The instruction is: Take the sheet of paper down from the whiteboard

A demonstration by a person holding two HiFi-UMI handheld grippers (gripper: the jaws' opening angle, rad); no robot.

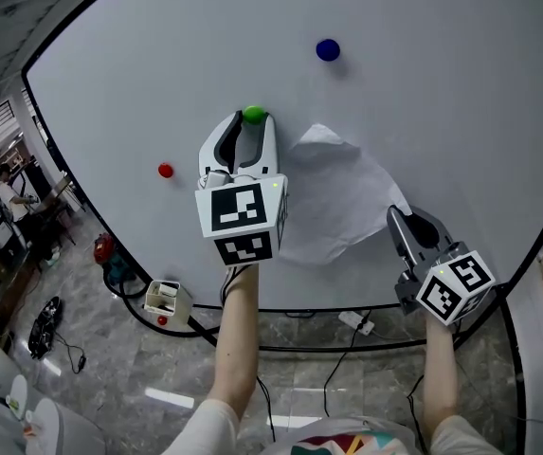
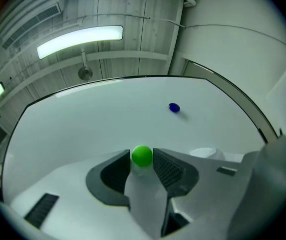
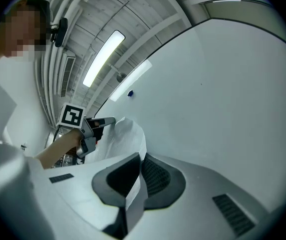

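Head view shows a broad, smooth, glossy white board (image 1: pixel 442 83) in a thin dark frame, with the paper (image 1: pixel 333 197) lying against it low and centre, between the two grippers. The paper is thin, white and rumpled, its upper edge buckled into a soft peak and its surface creased. The right gripper (image 1: pixel 396 218), grey plastic with ribbed dark pads, has its jaws pressed nearly together, pinching the paper's right edge; in the right gripper view the sheet runs up out of the narrow gap and curls away in a loose fold. The left gripper (image 1: pixel 249 131) points up at the board beside the paper's upper left, its jaws standing partly apart round a small, round, shiny green magnet (image 1: pixel 253 115) that sits on bare board just clear of the paper. In the left gripper view one pad lies against the magnet and a sliver of gap shows at the other. A domed blue magnet (image 1: pixel 327 50) sits higher up, well apart from the paper, and a red magnet (image 1: pixel 165 170) lies out to the left. Below the board is a grey marbled floor (image 1: pixel 110 377).
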